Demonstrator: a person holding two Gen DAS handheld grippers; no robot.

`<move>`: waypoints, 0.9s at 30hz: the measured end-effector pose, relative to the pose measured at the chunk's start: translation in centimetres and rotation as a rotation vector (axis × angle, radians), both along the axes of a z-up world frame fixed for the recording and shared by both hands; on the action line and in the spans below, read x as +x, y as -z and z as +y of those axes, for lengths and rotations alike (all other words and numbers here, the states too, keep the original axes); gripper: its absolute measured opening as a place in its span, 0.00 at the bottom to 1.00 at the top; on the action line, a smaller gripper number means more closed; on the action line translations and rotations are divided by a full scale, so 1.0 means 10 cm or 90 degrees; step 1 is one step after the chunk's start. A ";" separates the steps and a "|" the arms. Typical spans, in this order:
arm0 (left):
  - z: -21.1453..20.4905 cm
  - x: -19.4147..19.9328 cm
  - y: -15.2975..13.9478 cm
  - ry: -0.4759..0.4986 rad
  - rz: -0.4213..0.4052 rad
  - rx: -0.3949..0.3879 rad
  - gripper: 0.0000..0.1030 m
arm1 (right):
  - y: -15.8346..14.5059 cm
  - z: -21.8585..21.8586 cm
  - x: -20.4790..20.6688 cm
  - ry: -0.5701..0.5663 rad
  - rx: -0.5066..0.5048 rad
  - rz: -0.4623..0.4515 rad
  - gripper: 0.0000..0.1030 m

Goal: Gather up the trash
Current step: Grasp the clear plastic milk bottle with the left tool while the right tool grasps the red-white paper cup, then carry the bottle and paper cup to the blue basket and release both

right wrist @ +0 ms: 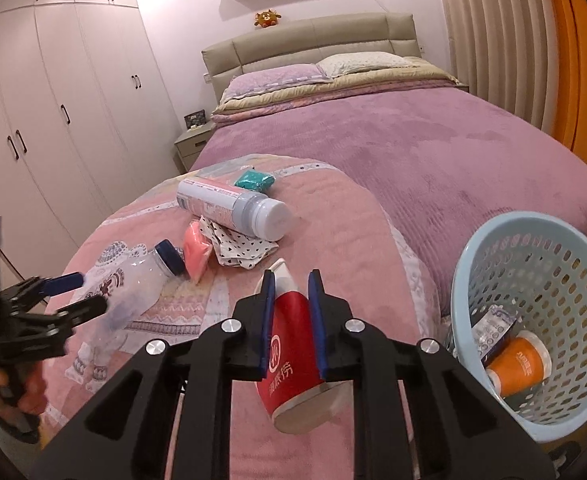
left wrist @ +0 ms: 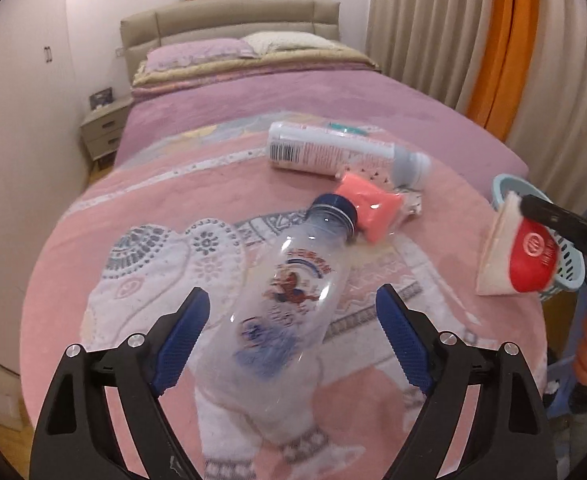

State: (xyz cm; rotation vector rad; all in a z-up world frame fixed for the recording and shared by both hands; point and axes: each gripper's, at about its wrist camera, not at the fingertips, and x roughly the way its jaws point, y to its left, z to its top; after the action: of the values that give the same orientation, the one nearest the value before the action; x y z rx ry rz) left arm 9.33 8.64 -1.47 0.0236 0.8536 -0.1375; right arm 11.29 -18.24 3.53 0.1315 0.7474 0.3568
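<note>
From your left wrist camera, the job is only partly done. Your left hand-held gripper (left wrist: 291, 336) stands wide open, its blue pads either side of the clear plastic bottle (left wrist: 281, 300) that lies on the pink blanket (left wrist: 93, 248), and neither pad presses on it as far as I can see. Beyond its blue cap lie a pink packet (left wrist: 369, 208), a spotted wrapper (left wrist: 373, 172) and the big white bottle (left wrist: 333, 150), all on the bed and waiting. Off to your right, your other tool carries a flattened red paper cup (left wrist: 521, 252) in front of the blue basket (left wrist: 573, 276).

Over to your right wrist camera: your right hand-held gripper (right wrist: 291, 312) is nearly closed, and its pads squeeze that red cup (right wrist: 293, 360), crushed flat between them. It hangs over the foot of the bed, beside the basket (right wrist: 469, 280) and not yet above its mouth. Inside the basket you already have an orange cup (right wrist: 517, 364) and a crumpled label or wrapper (right wrist: 493, 328). Left on the bed: the clear bottle (right wrist: 133, 280), pink packet (right wrist: 195, 252), spotted wrapper (right wrist: 241, 248), white bottle (right wrist: 233, 208) and a teal packet (right wrist: 253, 180) behind it. By my reckoning, that is five to go after this cup.
</note>
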 end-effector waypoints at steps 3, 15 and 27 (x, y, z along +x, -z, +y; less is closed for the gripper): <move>0.00 0.10 0.06 0.015 0.024 0.002 0.81 | 0.03 -0.07 0.03 0.001 0.005 0.016 0.15; -0.06 0.06 0.13 0.018 0.033 -0.026 0.71 | -0.01 0.09 -0.41 -0.091 -0.017 -0.014 0.17; -0.10 0.00 0.22 -0.011 0.039 -0.042 0.53 | 0.15 0.47 -0.74 -0.167 -0.090 -0.019 0.37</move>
State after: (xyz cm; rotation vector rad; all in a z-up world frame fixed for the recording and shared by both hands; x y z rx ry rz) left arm 9.28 7.63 -3.68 -0.0497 0.9101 -0.1503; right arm 3.85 -13.55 2.03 -0.1066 0.7589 0.5526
